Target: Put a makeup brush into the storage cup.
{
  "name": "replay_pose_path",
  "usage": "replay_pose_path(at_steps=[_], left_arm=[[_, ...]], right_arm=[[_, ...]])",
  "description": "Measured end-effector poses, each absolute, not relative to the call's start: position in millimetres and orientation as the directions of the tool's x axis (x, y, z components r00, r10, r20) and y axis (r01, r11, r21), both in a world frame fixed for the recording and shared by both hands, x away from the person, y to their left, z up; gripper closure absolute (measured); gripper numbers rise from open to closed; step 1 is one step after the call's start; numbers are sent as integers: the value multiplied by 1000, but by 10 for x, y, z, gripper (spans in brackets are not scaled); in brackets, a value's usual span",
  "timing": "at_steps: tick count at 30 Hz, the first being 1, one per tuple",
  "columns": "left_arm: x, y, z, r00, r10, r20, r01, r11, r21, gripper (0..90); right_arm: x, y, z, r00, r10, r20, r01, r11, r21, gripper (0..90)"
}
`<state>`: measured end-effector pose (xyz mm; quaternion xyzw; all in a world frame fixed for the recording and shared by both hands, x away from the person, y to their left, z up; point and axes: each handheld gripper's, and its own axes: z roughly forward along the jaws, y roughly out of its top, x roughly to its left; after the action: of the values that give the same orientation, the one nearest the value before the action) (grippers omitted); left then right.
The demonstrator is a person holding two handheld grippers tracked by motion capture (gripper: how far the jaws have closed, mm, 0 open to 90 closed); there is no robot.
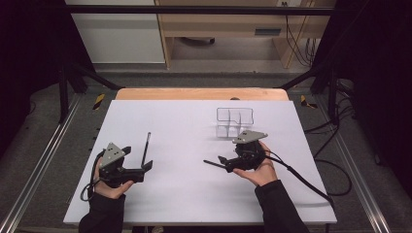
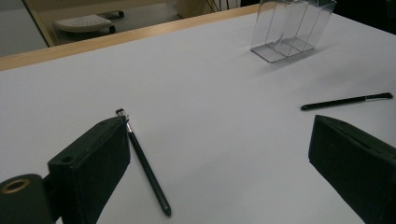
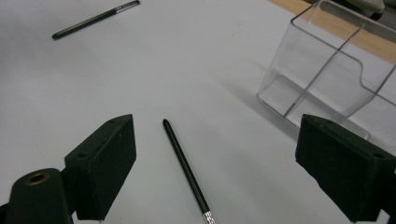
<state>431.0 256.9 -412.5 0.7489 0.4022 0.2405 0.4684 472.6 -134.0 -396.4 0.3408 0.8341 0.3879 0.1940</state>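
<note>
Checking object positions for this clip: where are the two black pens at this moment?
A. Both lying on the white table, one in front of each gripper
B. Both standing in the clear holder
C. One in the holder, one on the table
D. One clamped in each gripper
A: one pen lies loose by the open left gripper, the other pen between the right gripper's open jaws, both outside the clear holder.

High view: fixed overhead, looks forward and down over the whole white-covered bench (image 1: 194, 194), far off. Left gripper view: low, close to the surface, faces along its own jaws. Right gripper view: same, low and close. All three share the clear plastic compartmented box (image 1: 235, 121) (image 2: 292, 28) (image 3: 336, 74) and both thin black pens.
</note>
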Motion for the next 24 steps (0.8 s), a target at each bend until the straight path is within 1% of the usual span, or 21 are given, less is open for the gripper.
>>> replay_pose_path(at_steps=[11, 24], left_arm=[[4312, 2554, -4134, 565, 825, -12, 380, -247, 891, 46], [4312, 2537, -4141, 569, 822, -11, 383, -253, 888, 48]], right_arm=[[4809, -1206, -4157, -714, 699, -50, 464, 525, 713, 157], [4879, -1110, -4354, -725, 687, -54, 493, 572, 656, 176]])
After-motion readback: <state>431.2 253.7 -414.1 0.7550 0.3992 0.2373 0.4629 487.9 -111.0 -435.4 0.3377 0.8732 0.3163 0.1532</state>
